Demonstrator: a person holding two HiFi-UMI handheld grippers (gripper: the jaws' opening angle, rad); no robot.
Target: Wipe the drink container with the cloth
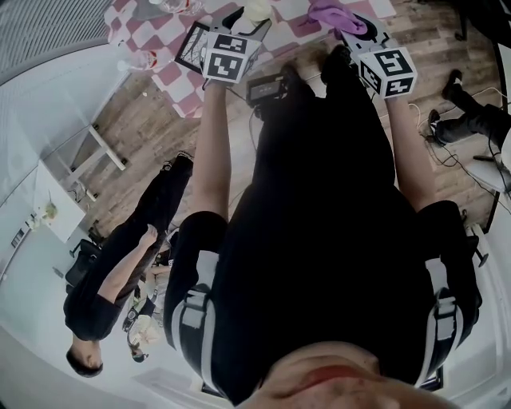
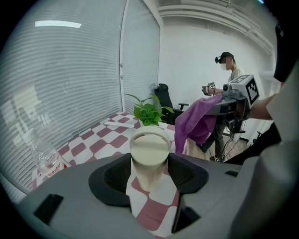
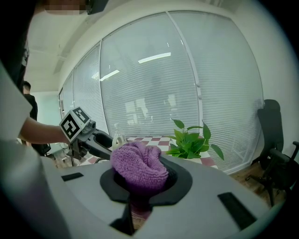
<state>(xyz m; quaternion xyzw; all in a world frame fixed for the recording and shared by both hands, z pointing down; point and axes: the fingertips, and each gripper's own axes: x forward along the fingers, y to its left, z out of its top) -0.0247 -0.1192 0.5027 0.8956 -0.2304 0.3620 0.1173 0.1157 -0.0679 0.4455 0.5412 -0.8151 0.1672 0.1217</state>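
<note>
A cream drink container (image 2: 149, 154) with a round lid is held off the table, upright between the black pads of my left gripper (image 2: 149, 176), which is shut on it. In the head view it shows at the top edge as a pale shape (image 1: 255, 9) ahead of the left gripper (image 1: 246, 24). A bunched purple cloth (image 3: 138, 167) fills the jaws of my right gripper (image 3: 140, 183), shut on it. From the left gripper view the cloth (image 2: 198, 122) hangs just right of the container, a short gap apart. The right gripper (image 1: 349, 28) stands beside the left.
A table with a red-and-white checked cover (image 2: 100, 140) lies below both grippers. On it stand a green potted plant (image 2: 148, 113) and a clear plastic bottle (image 2: 46, 161). A second person (image 1: 120, 272) stands to my left. An office chair (image 3: 275, 140) stands by the blinds.
</note>
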